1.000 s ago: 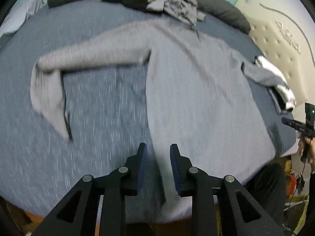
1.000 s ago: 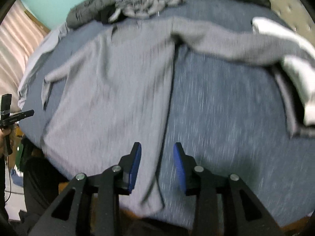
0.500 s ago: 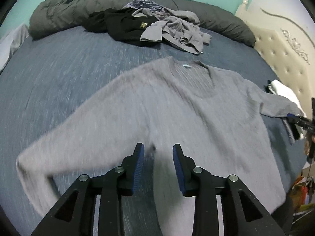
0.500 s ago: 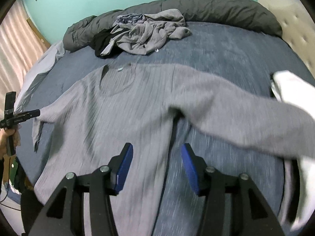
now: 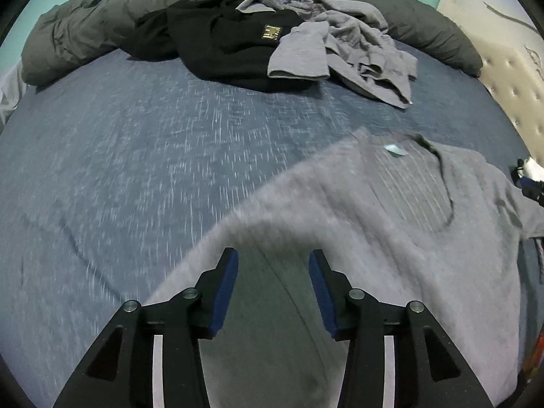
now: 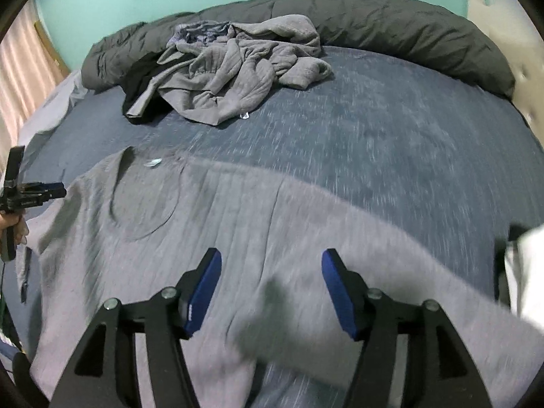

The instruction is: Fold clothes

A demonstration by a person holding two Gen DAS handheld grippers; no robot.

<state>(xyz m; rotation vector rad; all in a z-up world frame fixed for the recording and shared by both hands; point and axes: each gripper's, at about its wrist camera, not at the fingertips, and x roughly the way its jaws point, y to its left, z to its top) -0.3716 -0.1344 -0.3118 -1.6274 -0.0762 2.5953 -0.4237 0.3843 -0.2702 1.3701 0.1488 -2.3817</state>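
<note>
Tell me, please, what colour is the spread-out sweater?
Light grey sweater, clearest in the right wrist view.

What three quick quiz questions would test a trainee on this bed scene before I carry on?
1. True or false: the grey sweater lies spread flat, neckline toward the dark duvet.
2. Which garment carries a gold patch: A) the black garment, B) the crumpled grey clothes?
3. Fill in: neither the left tongs nor the right tongs grip ____.

Key: 1 true; 2 A; 3 anything; both sets are opening over the sweater.
</note>
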